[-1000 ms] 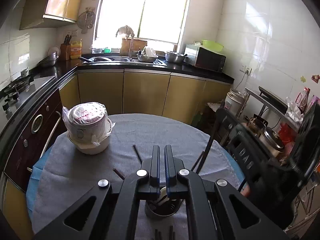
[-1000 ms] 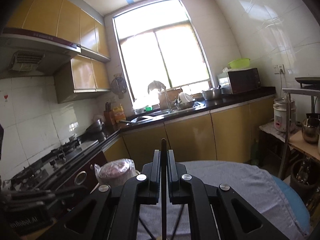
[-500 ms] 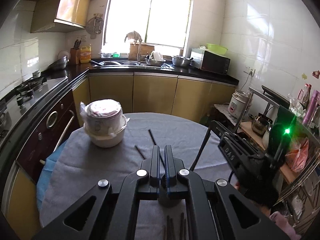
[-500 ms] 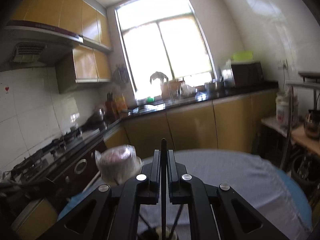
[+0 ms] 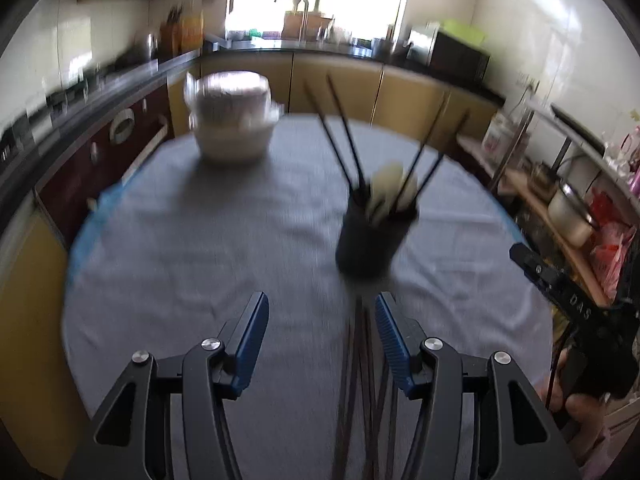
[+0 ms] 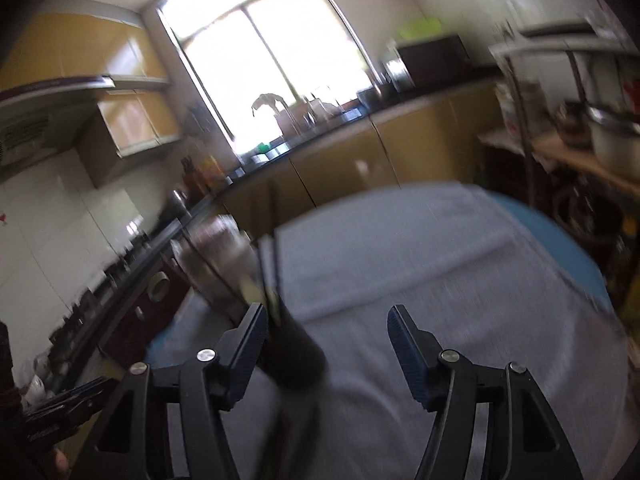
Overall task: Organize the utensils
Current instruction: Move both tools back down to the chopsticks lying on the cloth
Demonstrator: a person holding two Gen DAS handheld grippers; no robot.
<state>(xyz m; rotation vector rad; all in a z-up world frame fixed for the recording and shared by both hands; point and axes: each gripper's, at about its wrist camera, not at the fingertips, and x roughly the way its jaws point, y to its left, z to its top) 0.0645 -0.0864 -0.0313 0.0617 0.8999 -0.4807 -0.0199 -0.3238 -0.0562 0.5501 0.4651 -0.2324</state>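
Note:
A dark round utensil holder (image 5: 372,240) stands on the grey tablecloth (image 5: 200,260), with several dark chopsticks (image 5: 340,136) and a pale spoon (image 5: 386,188) standing in it. More dark chopsticks (image 5: 362,392) lie on the cloth in front of it, by my left gripper's right finger. My left gripper (image 5: 320,334) is open and empty, short of the holder. My right gripper (image 6: 326,344) is open and empty; the holder (image 6: 294,354) sits blurred just inside its left finger, chopsticks (image 6: 269,272) rising from it.
A white rice cooker wrapped in plastic (image 5: 232,116) stands at the table's far left. Yellow cabinets and a dark counter (image 5: 340,46) run behind. A cluttered metal rack (image 5: 568,184) stands right of the table. The right gripper's body (image 5: 576,312) shows at the left view's right edge.
Both grippers have opened; the right one no longer holds the chopstick. Both have pulled back from the holder, which now shows in full. Both views are blurred by motion.

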